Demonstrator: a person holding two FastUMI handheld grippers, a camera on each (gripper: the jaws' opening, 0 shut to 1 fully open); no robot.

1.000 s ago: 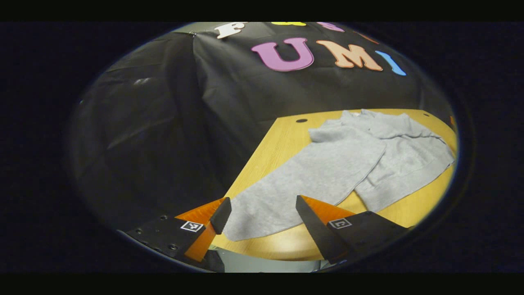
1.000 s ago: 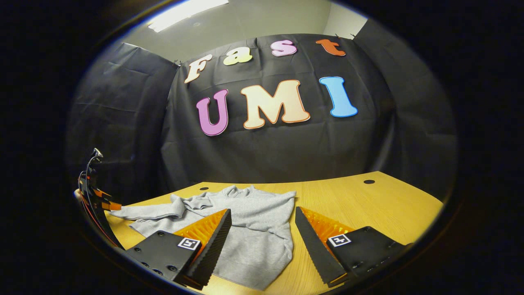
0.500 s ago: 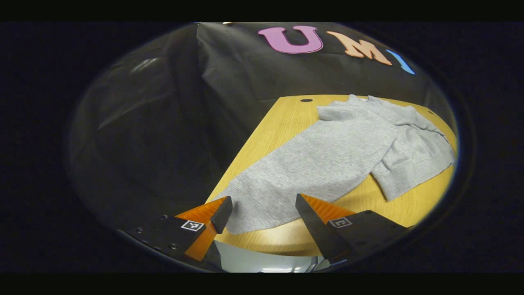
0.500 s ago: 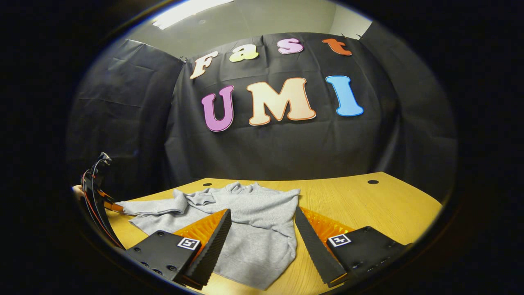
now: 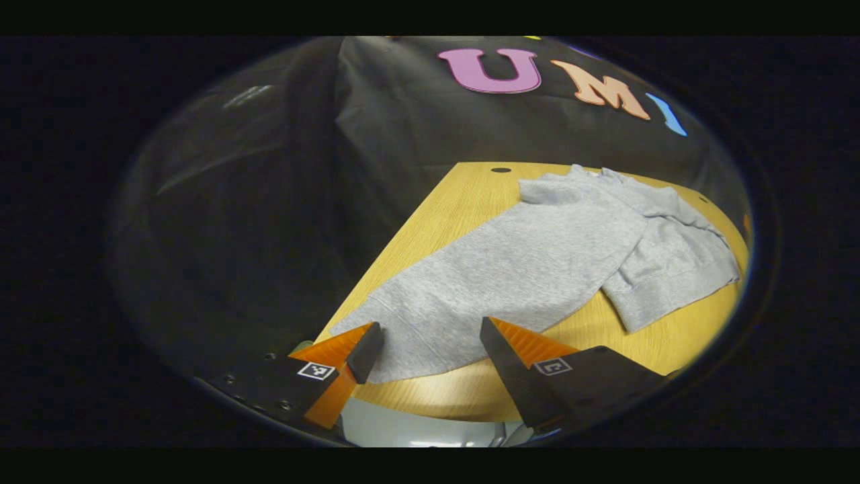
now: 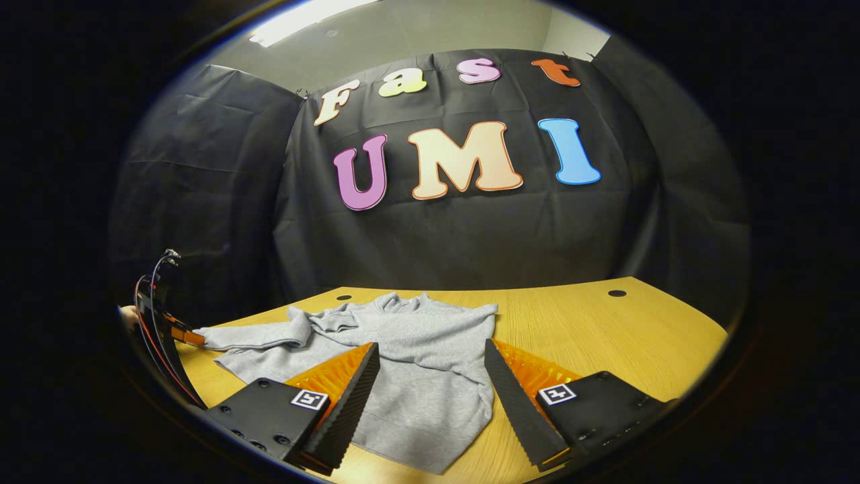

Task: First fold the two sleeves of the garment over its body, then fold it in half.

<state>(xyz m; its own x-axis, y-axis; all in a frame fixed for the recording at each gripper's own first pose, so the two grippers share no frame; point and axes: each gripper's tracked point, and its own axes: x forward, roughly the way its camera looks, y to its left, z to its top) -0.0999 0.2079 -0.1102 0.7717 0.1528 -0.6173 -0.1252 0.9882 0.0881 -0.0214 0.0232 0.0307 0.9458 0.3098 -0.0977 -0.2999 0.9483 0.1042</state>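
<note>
A grey sweatshirt (image 6: 416,336) lies on the wooden table (image 6: 605,329), collar toward the wall. One sleeve (image 5: 510,269) stretches out flat to the table's near corner, where its cuff (image 5: 396,343) lies between the fingers of my left gripper (image 5: 430,336), which is open just above it. In the right gripper view that same gripper (image 6: 176,334) sits at the sleeve's far-left end, with cables on it. My right gripper (image 6: 430,356) is open over the sweatshirt's lower body, holding nothing. The body (image 5: 672,262) is bunched near the collar.
The table (image 5: 470,195) has small round holes (image 6: 616,293) near its back edge. Black cloth walls close in the back and left. The table's near edge (image 5: 437,403) runs just under my left fingers. Bare wood lies right of the garment.
My left gripper has dipped and come in over the sleeve's cuff, staying open. The right gripper has hardly moved. The sleeve lies a little straighter.
</note>
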